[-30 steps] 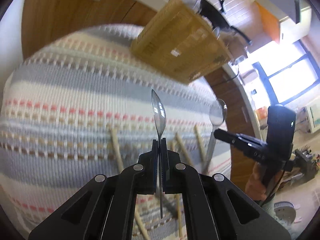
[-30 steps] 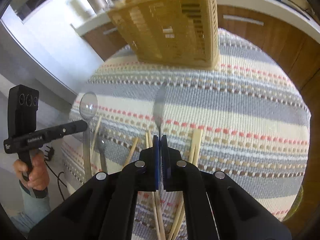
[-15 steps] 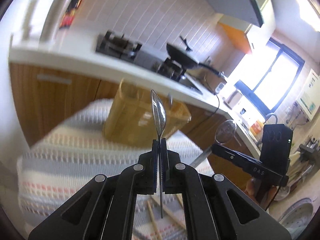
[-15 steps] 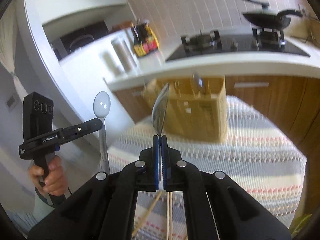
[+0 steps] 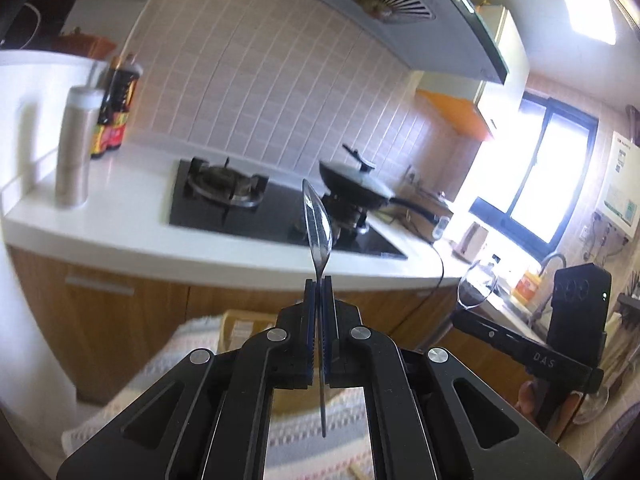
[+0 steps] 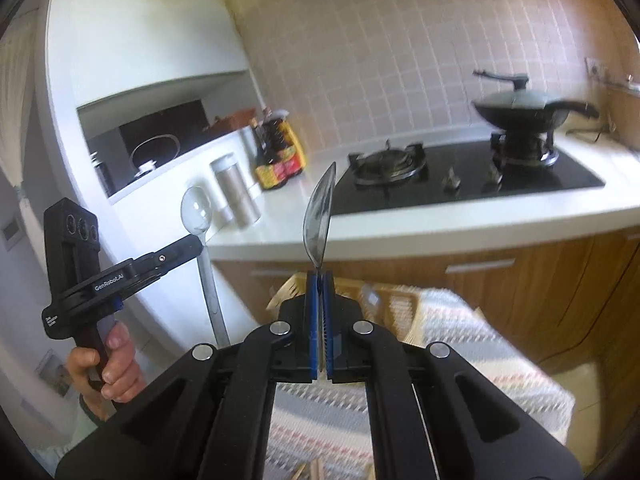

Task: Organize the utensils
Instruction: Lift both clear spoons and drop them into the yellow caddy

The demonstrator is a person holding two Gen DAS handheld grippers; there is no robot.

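While both claws are raised level with the kitchen counter, we carry one metal spoon in each. Our left gripper [image 5: 319,300] is clenched on the neck of its spoon [image 5: 318,224], bowl up and handle hanging down between the arms, so the utensil cannot swing. Our right gripper [image 6: 319,292] grips a second spoon [image 6: 319,210] the same way, pinched just below the bowl. Each claw also shows in the other's view, spoon upright, apparently because an upright hold lets the handle go first into a holder.

That holder, we judge, is the woven basket [image 6: 396,304] on the striped cloth [image 6: 480,344], low in the right view, just behind the fingertips; in the left view only a sliver of it [image 5: 244,326] shows. Chopsticks [image 6: 316,470] lie on the cloth at the bottom edge, not yet sorted. Behind stand the stove [image 5: 240,204], a lidded pan [image 6: 520,110] and sauce bottles [image 6: 278,158], well apart from the work. Both spoons must next come down over the basket.
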